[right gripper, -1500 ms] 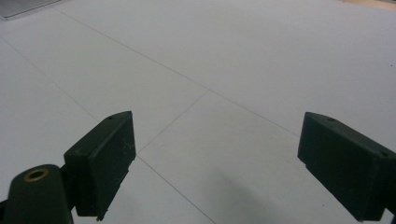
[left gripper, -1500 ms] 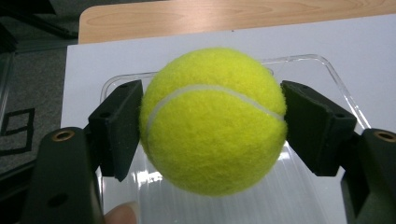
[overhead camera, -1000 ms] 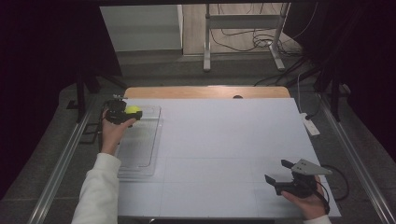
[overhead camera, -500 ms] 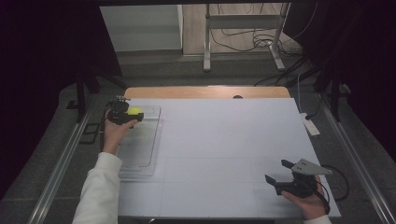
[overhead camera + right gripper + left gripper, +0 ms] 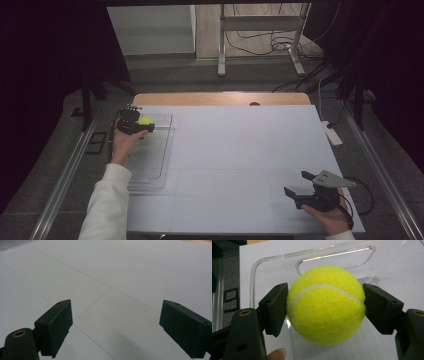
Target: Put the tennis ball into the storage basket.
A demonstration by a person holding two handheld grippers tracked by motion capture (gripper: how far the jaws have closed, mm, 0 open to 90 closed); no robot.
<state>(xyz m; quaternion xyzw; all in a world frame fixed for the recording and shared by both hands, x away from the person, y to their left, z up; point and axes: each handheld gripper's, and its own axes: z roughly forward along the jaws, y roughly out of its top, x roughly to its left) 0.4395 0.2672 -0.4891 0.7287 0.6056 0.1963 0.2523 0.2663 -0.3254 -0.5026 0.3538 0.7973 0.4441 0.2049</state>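
Left gripper (image 5: 325, 307): my jaws clamped on tennis ball (image 5: 325, 305), one pad each side, ball bulging past tips. Round, no long axis; white seam curves across top, jaw to jaw. No brand or writing readable. Clear plastic tray (image 5: 337, 255) beneath and beyond jaws. Right gripper (image 5: 115, 327): jaws wide apart, bare white tabletop (image 5: 125, 277) between.

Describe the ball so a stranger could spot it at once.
Start at the white table and go to the clear plastic tray along its left edge. Over the tray's far end, the left tool grips a fuzzy yellow tennis ball, the scene's brightest thing.
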